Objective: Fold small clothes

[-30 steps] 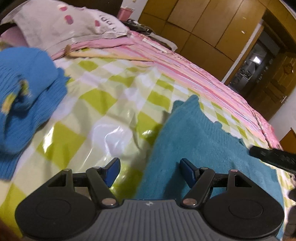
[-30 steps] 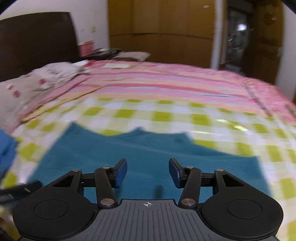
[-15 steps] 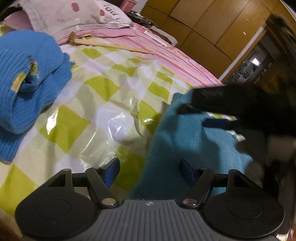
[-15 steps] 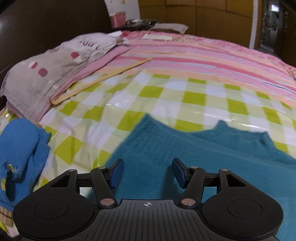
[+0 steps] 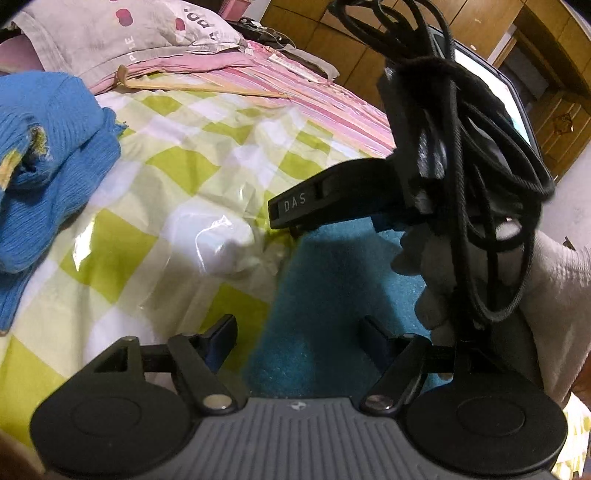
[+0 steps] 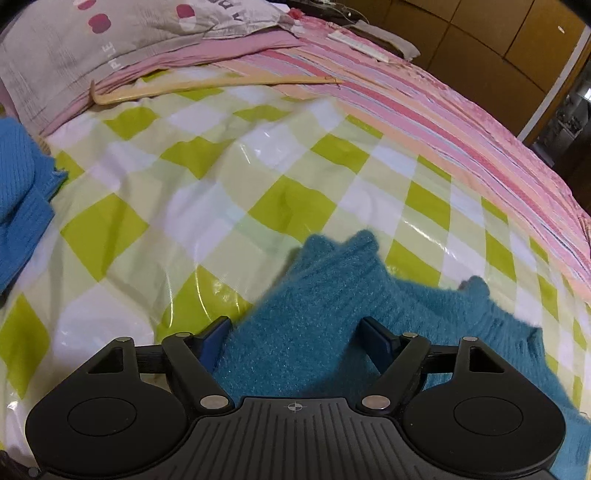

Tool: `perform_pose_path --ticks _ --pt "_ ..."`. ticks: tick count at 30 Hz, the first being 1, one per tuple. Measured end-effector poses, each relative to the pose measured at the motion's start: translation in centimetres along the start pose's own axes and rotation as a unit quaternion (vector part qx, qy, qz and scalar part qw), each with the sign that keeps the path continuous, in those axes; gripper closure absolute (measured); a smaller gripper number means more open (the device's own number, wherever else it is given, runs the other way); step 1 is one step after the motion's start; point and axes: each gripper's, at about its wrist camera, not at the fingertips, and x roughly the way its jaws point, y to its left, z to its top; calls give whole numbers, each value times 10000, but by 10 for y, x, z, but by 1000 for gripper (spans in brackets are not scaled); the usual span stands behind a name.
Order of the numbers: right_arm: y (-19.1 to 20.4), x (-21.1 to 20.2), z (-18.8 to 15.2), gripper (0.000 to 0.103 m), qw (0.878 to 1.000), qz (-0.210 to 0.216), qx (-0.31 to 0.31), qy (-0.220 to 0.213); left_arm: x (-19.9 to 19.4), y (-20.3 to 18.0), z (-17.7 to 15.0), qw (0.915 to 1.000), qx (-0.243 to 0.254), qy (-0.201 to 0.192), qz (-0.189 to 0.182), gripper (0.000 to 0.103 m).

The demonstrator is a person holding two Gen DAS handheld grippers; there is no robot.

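A teal fuzzy knit garment (image 6: 332,295) lies on the green-checked plastic sheet (image 6: 207,192) on the bed. Its left corner shows in the left wrist view (image 5: 332,280). My right gripper (image 6: 295,339) is open, low over the garment's upper left corner, which lies between the fingers. My left gripper (image 5: 299,336) is open, just above the garment's left edge. The right gripper's body and cables (image 5: 443,155) fill the right of the left wrist view and hide most of the garment there.
A bright blue knit garment (image 5: 44,155) lies bunched at the left, also in the right wrist view (image 6: 18,199). A grey pillow (image 6: 129,33) and pink striped bedding (image 6: 424,110) lie beyond. A wooden hanger (image 6: 207,86) rests at the sheet's far edge. Wooden wardrobes (image 6: 480,29) stand behind.
My right gripper has swung left and down to the garment's upper left corner and now crosses the left wrist view. My left gripper has dropped slightly toward the left edge. Both stay open.
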Motion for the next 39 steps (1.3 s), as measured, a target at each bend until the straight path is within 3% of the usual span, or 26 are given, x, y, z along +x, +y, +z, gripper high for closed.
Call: perform_pose_path --ticks 15,29,39 --pt "1 -4 -8 27 9996 21 -158 -220 4 -8 -2 9998 179 -74 80 20" --pt "-1 -9 -13 38 9989 14 -320 -330 2 -14 -6 9991 371 -160 93 20" --pt "-1 -10 -15 41 9987 1 -362 -368 2 -16 -6 9990 409 -163 86 20"
